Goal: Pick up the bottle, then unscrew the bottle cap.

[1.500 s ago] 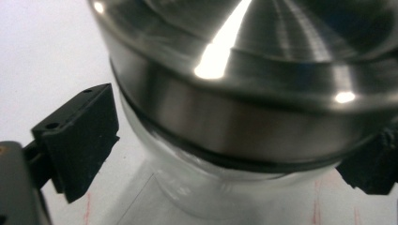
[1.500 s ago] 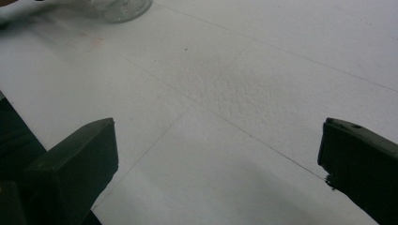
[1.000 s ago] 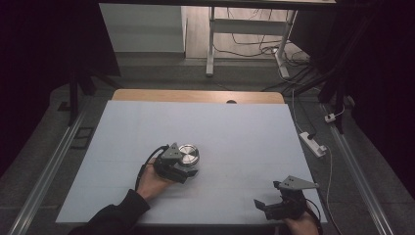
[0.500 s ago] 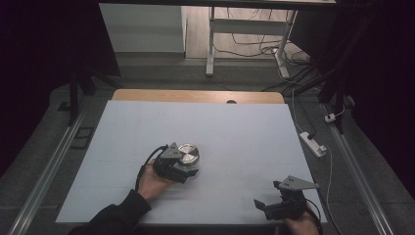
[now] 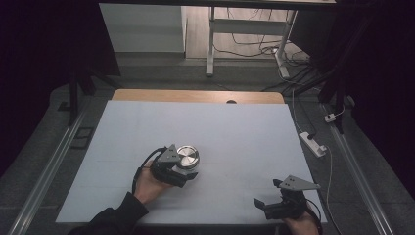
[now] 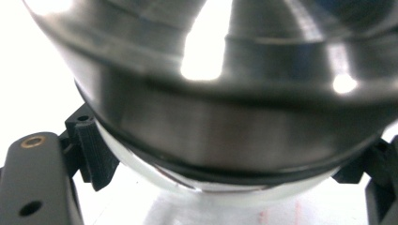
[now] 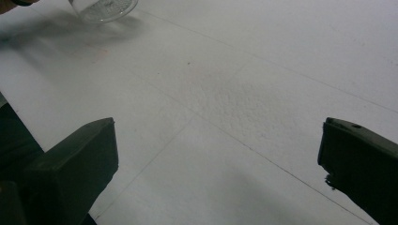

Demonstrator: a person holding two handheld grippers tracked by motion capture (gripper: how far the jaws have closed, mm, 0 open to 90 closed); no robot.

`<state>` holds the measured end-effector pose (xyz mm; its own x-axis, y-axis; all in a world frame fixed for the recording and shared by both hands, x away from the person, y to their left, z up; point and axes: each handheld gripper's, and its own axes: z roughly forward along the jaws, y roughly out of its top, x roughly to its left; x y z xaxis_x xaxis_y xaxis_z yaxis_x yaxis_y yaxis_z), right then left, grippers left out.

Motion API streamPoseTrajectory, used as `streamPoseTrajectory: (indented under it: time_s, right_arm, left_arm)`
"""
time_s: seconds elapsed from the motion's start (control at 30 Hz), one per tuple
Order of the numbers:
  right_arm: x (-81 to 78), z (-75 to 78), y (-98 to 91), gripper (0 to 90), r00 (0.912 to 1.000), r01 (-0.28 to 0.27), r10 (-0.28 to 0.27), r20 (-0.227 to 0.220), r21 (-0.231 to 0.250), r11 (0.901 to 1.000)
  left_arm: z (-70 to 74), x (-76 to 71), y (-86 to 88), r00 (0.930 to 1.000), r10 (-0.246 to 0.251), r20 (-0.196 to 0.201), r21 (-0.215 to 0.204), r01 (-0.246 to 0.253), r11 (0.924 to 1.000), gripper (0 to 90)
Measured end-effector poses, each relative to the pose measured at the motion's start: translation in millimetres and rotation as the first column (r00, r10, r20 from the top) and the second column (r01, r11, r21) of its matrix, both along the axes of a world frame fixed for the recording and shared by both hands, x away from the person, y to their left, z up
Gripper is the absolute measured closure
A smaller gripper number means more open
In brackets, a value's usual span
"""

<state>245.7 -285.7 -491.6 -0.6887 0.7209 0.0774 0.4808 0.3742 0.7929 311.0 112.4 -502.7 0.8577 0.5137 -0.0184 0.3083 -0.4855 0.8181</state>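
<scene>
Change since a second ago: the left hand-held gripper (image 5: 188, 172) and the round steel container (image 5: 188, 155) sit a touch higher and further right in the high view than they did then, which suggests the container has been raised a little off the worktop (image 5: 235, 127).
Left hand-held gripper: pinching the container, one jaw at each side of its lower body in the left gripper view.
Meaning for the work: my reading is that the grasp is made and a lift or carry has begun; where the container is bound cannot be told.
Container position: left of centre on the near half of the worktop, in the jaws, right beside the person's left hand (image 5: 149, 182).
Right hand-held gripper (image 5: 266, 205): jaws spread wide, nothing between them, near the front right corner, unmoved from a second ago.
Hard to make out: the left gripper view is so close that the container (image 6: 225, 103) is a blurred band of metal; whether its base has cleared the worktop is unclear. The right gripper view cuts it (image 7: 104, 8) off at the top edge.
</scene>
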Motion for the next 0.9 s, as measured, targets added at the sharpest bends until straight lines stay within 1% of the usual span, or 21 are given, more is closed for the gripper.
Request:
streamPoseTrajectory:
  time_s: [0.1, 0.5, 0.7, 0.9]
  right_arm:
    - [0.2, 0.2, 1.6, 0.0, 1.0000, -0.006, 0.006, 0.001, -0.001, 1.0000]
    - [0.2, 0.7, 5.6, 0.0, 0.9997, -0.023, 0.023, 0.006, -0.001, 0.9997]
    - [-0.1, 1.1, 6.8, 0.0, 0.9995, -0.030, 0.030, 0.006, 0.000, 0.9996]
    - [-1.3, 6.0, 13.3, 0.0, 0.9985, -0.051, 0.051, 0.018, 0.004, 0.9987]
  left_arm:
    - [3.0, -4.8, -1.1, 0.9999, -0.010, 0.003, 0.006, 0.010, 0.9999, 15.5]
    - [8.8, -17.4, -9.3, 0.9980, -0.060, -0.016, -0.010, 0.060, 0.9981, 15.5]
    - [9.3, -19.1, -12.1, 0.9974, -0.070, -0.016, -0.004, 0.070, 0.9975, 15.5]
    - [9.6, -18.9, -12.2, 0.9971, -0.074, -0.017, -0.007, 0.074, 0.9972, 15.5]
